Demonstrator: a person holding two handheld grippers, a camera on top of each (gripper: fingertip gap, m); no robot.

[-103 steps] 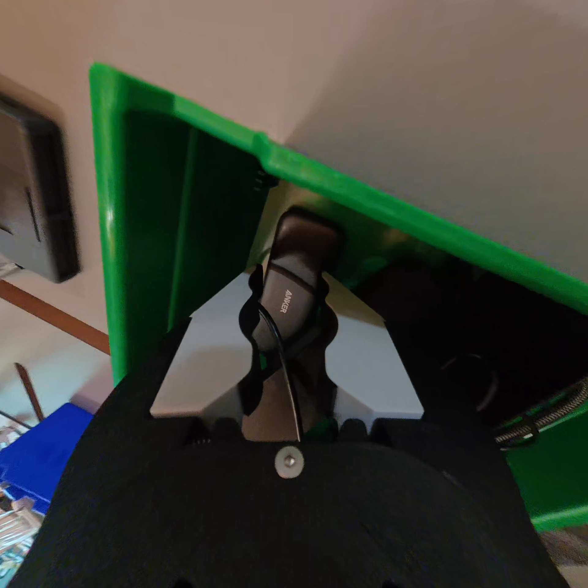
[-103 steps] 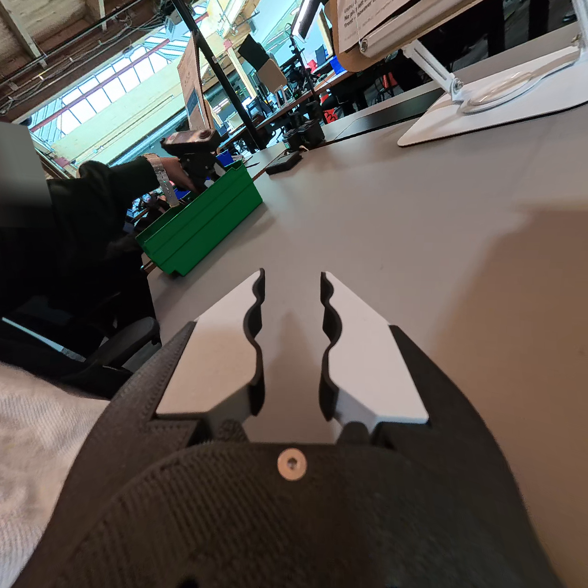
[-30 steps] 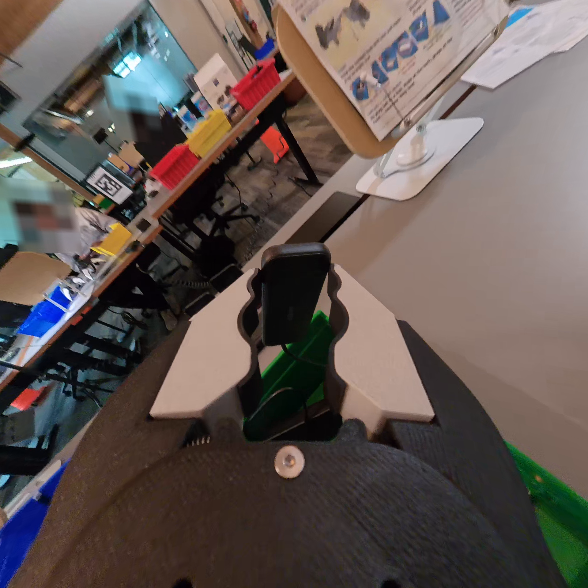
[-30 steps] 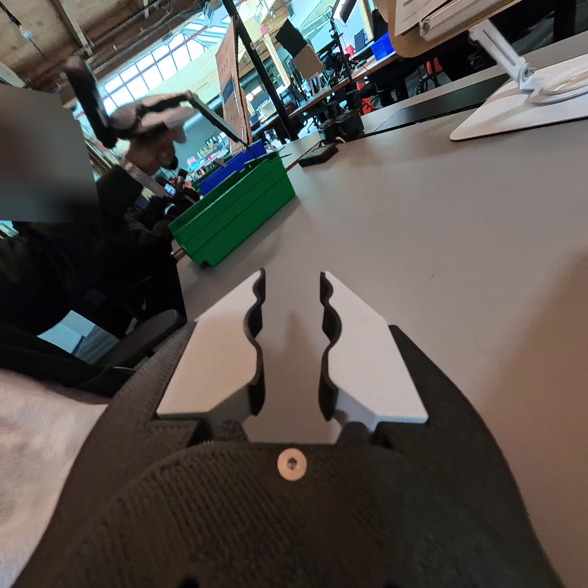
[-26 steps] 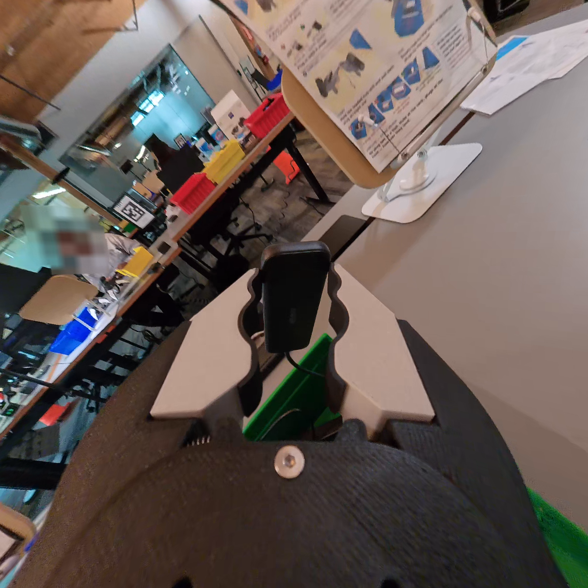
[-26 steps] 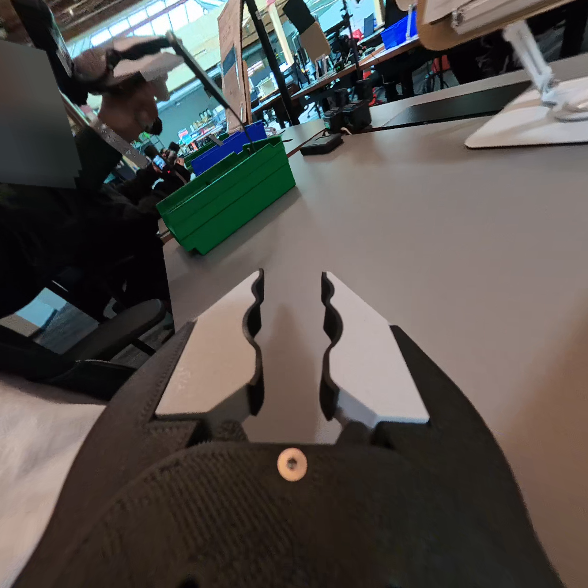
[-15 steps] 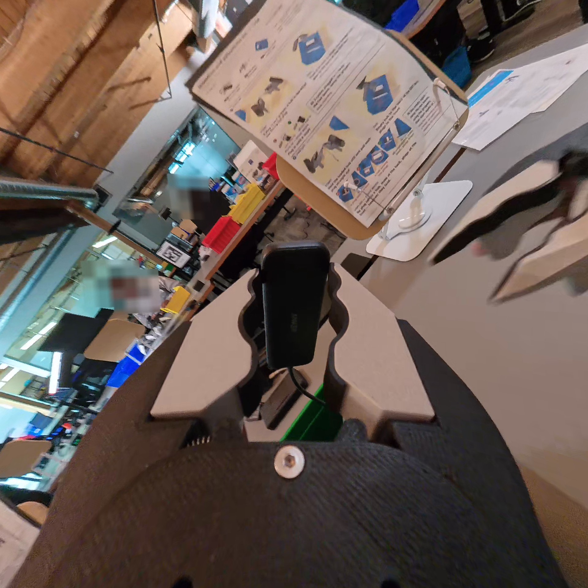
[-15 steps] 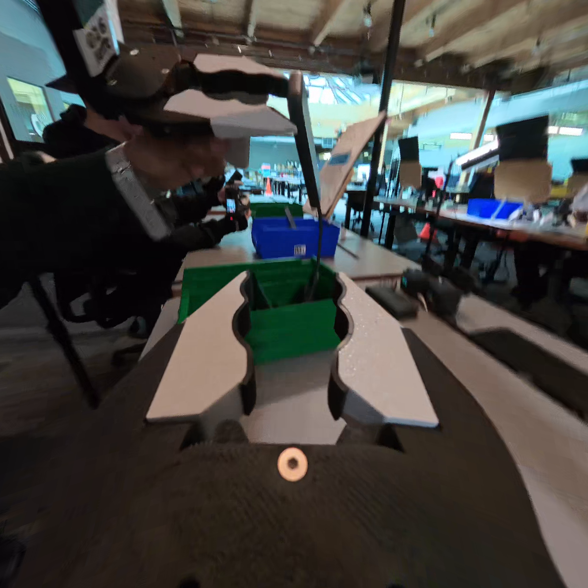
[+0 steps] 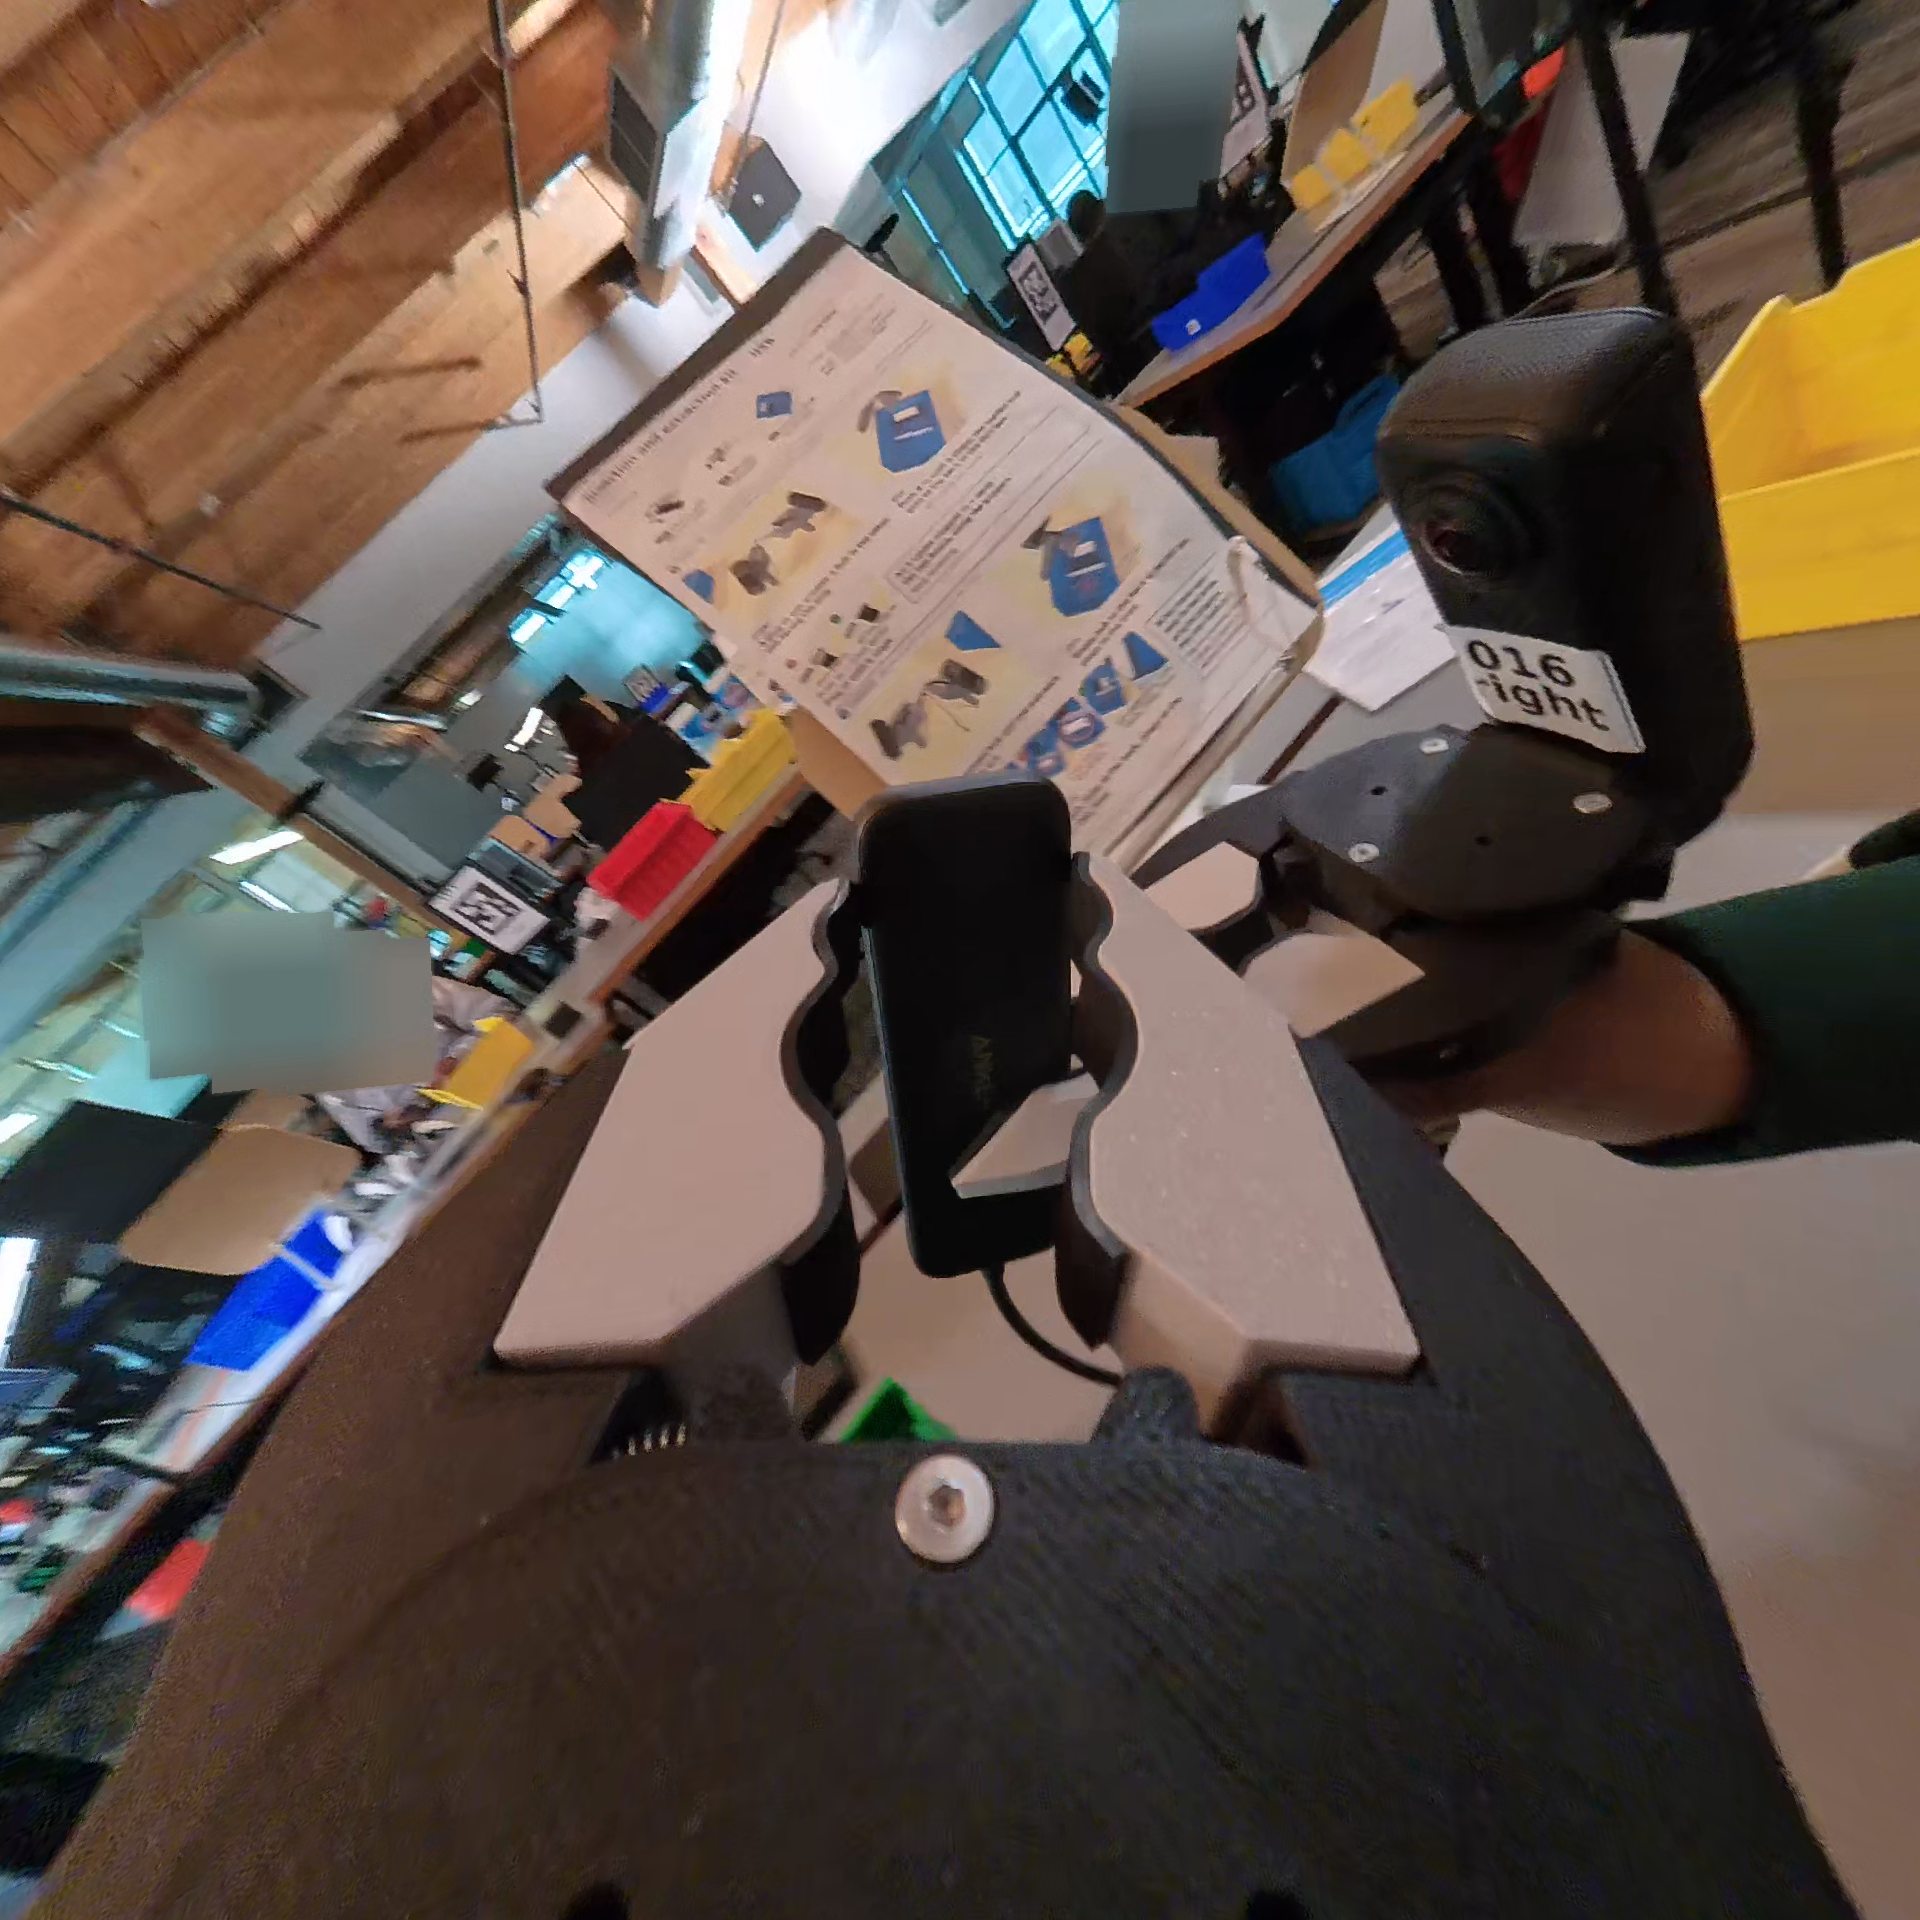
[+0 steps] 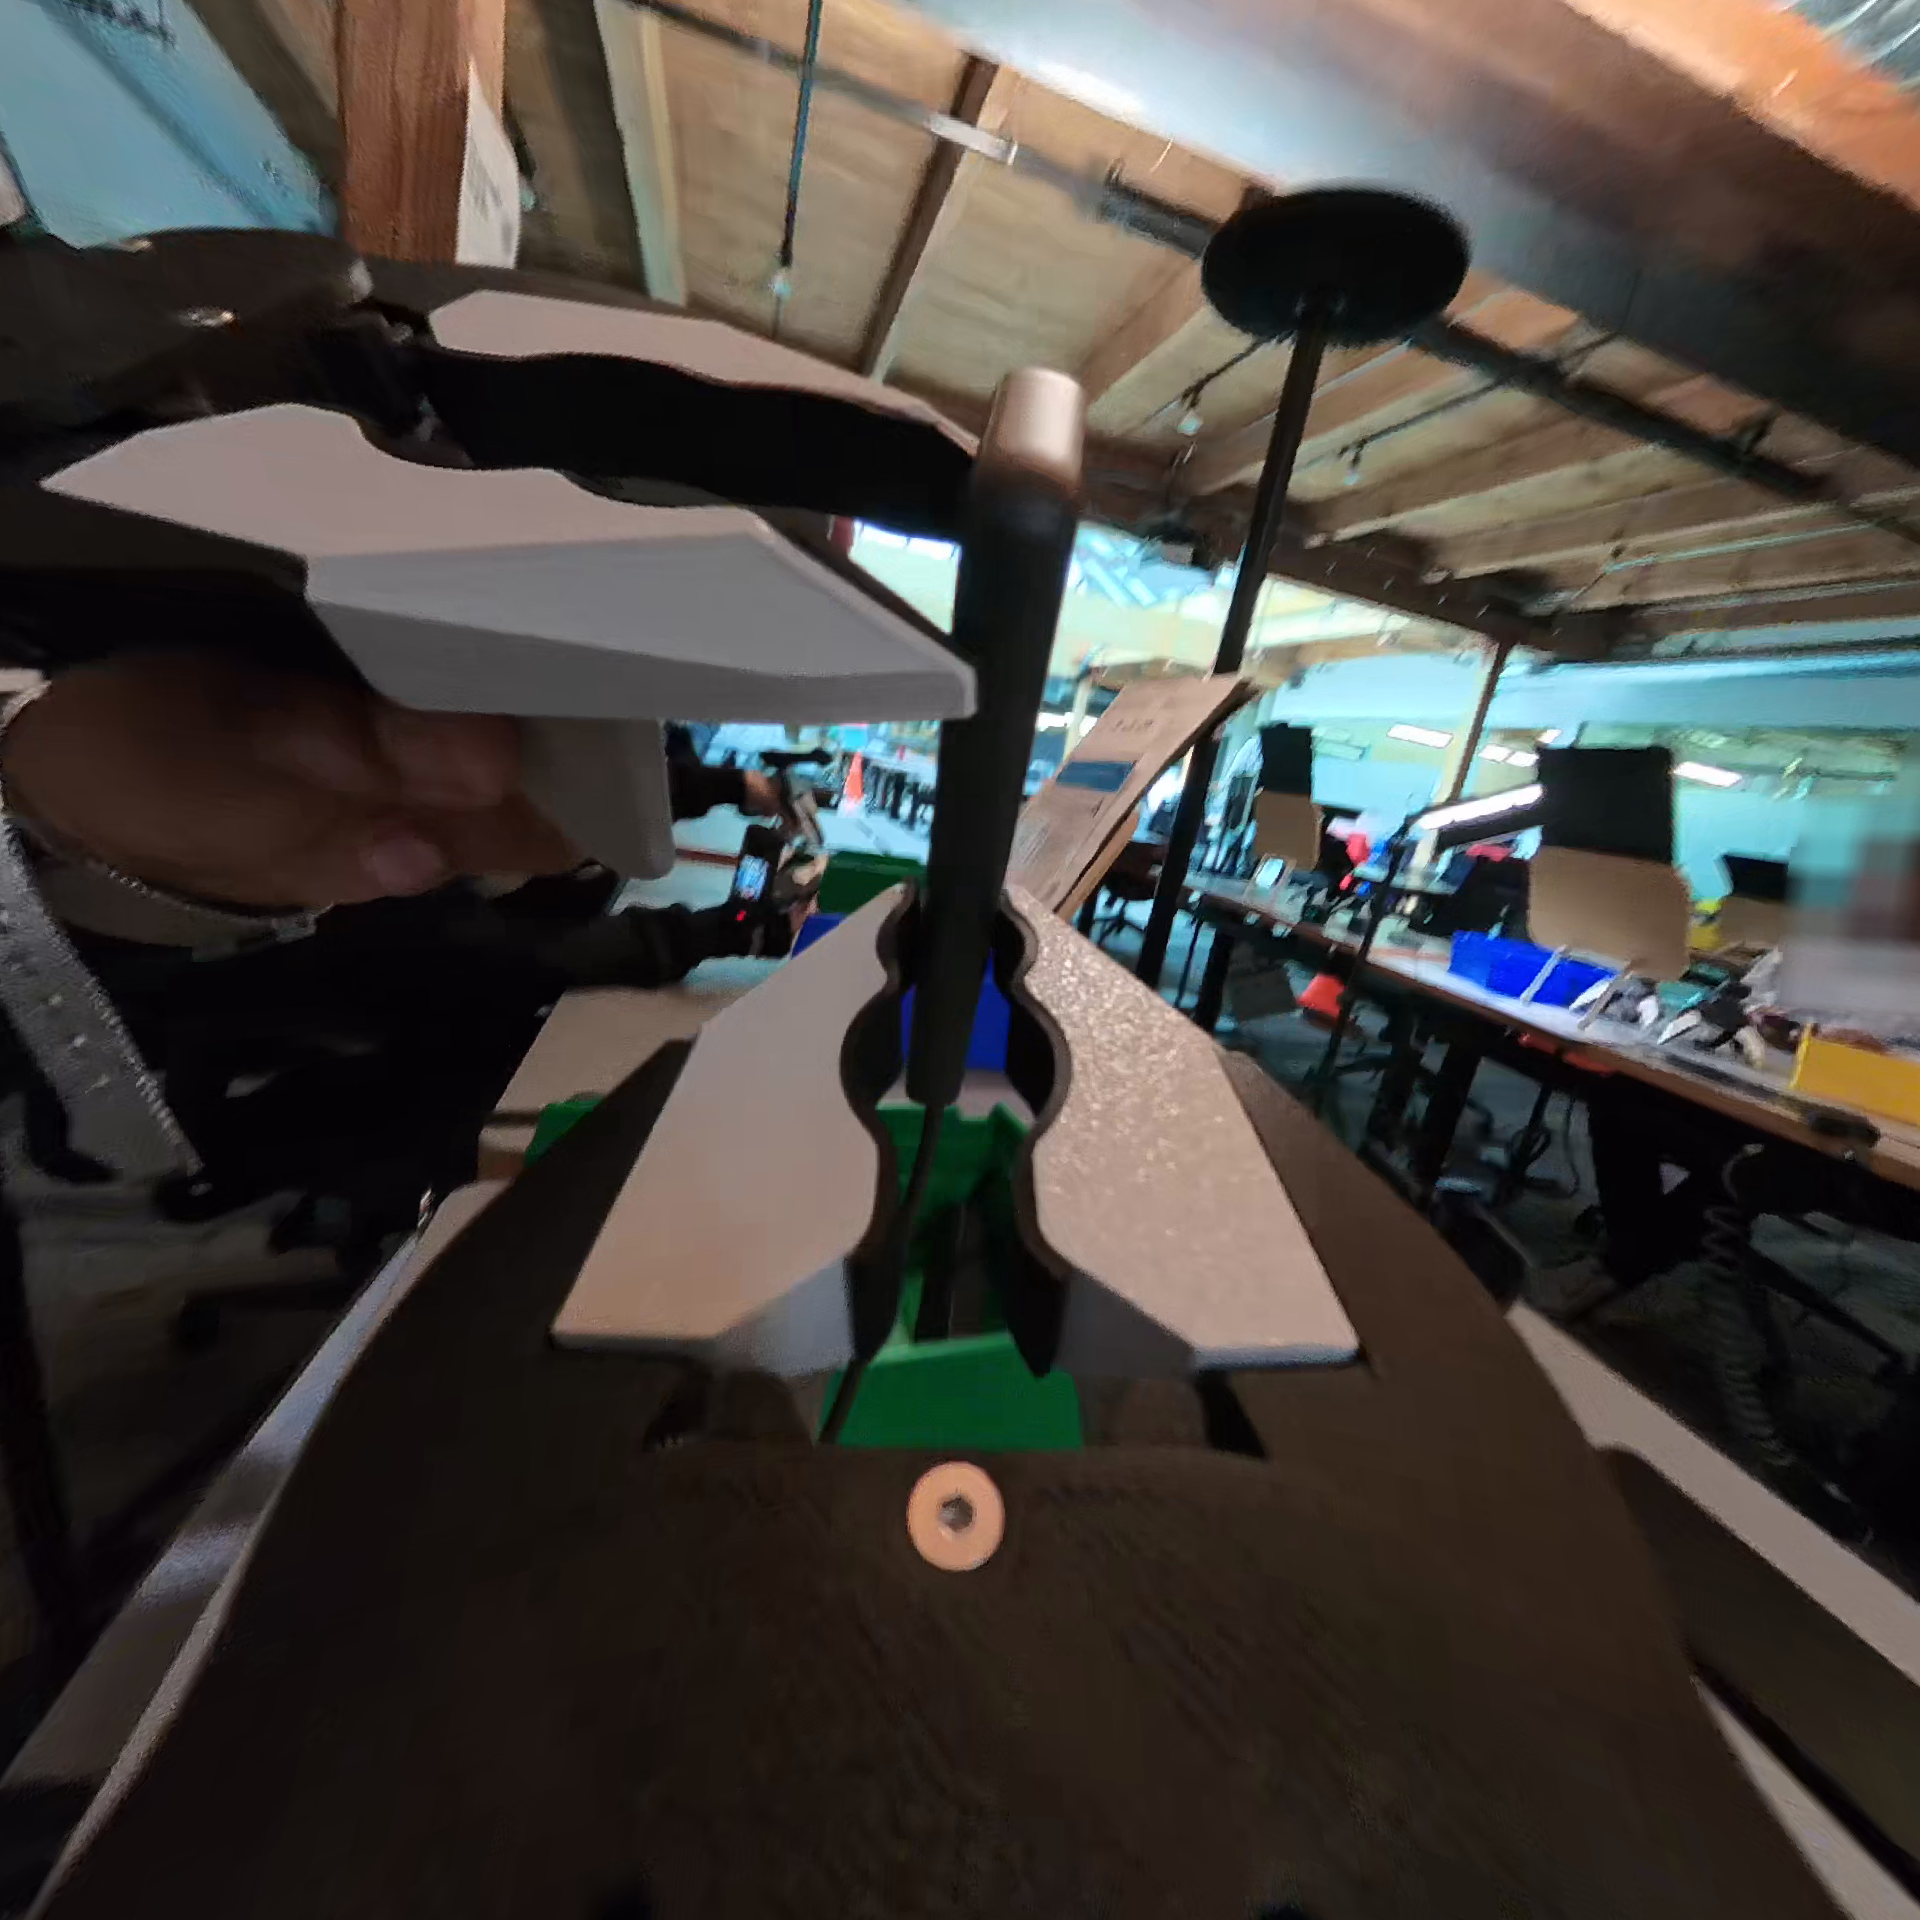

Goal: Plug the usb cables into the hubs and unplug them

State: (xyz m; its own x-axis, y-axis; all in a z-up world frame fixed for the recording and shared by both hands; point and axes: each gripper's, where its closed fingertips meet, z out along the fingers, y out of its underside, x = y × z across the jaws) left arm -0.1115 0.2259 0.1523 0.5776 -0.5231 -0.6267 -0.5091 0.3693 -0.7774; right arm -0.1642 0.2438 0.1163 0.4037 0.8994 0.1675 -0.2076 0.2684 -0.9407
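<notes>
A black USB hub [image 9: 966, 997] stands upright in my left gripper [image 9: 966, 894], which is shut on its two narrow edges. Its thin black cable [image 9: 1039, 1340] hangs from the lower end. My right gripper [image 10: 958, 920] comes in from the right and is shut on the hub's lower end, one jaw on each flat face. In the right wrist view the hub [image 10: 997, 727] is edge-on, with the cable [image 10: 904, 1226] dropping between my fingers. One right fingertip [image 9: 1023, 1143] lies across the hub's front. The left gripper's fingers [image 10: 623, 623] show at upper left.
A green bin [image 10: 956, 1392] sits on the grey table [image 9: 1662, 1351] below the grippers, with a blue bin [image 10: 992, 1023] behind it. An instruction sheet on a stand [image 9: 935, 540] rises behind the hub. A yellow bin [image 9: 1829, 457] is at the right. Hands [image 9: 1558, 1039] hold both grippers.
The left gripper has lifted and tilted the hub upward. The right gripper swung up from the table, came in from the right and narrowed its jaws onto the hub's lower end.
</notes>
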